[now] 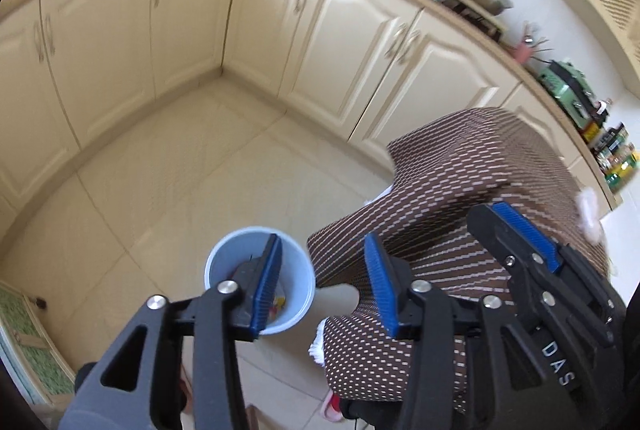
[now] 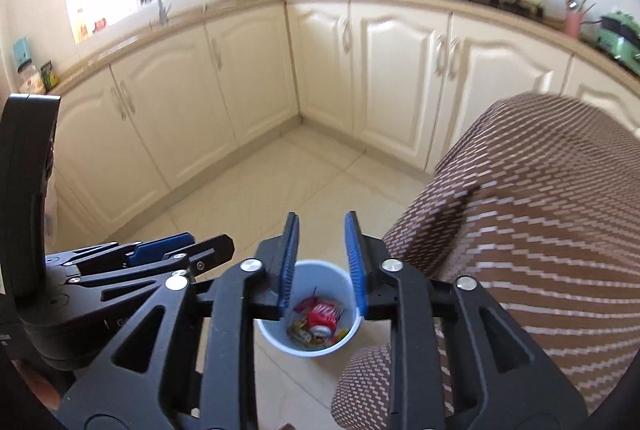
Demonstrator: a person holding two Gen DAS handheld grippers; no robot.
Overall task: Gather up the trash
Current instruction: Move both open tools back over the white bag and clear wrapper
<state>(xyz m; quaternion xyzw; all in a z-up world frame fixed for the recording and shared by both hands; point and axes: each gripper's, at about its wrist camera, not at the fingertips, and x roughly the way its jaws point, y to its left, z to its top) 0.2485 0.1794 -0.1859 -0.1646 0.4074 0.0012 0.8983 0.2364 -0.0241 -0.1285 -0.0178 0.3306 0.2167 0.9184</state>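
Left wrist view: the left gripper (image 1: pixel 320 282) hangs above the tiled floor (image 1: pixel 168 190) with its jaws parted and nothing between them. Below it on the floor stands a pale blue bin (image 1: pixel 296 270), partly hidden by one blue finger pad; a few coloured scraps show at its bottom. The person's leg in brown patterned trousers (image 1: pixel 460 182) stands just beside the bin, and the other gripper reaches in at the lower right edge. Cream cabinets (image 1: pixel 192 18) run round the corner, with pots and jars on the counter (image 1: pixel 532 70) above.

Right wrist view: the right gripper (image 2: pixel 322 262) is also empty, its jaws a little apart, directly over the bin (image 2: pixel 276 338). Inside lie a red can (image 2: pixel 322 314) and some wrappers (image 2: pixel 300 332).

Judging by this, the collecting looks largely done: trash sits in the bin, neither gripper carries anything, and the visible stretch of floor shows no loose litter. Whether more lies outside these views cannot be told.
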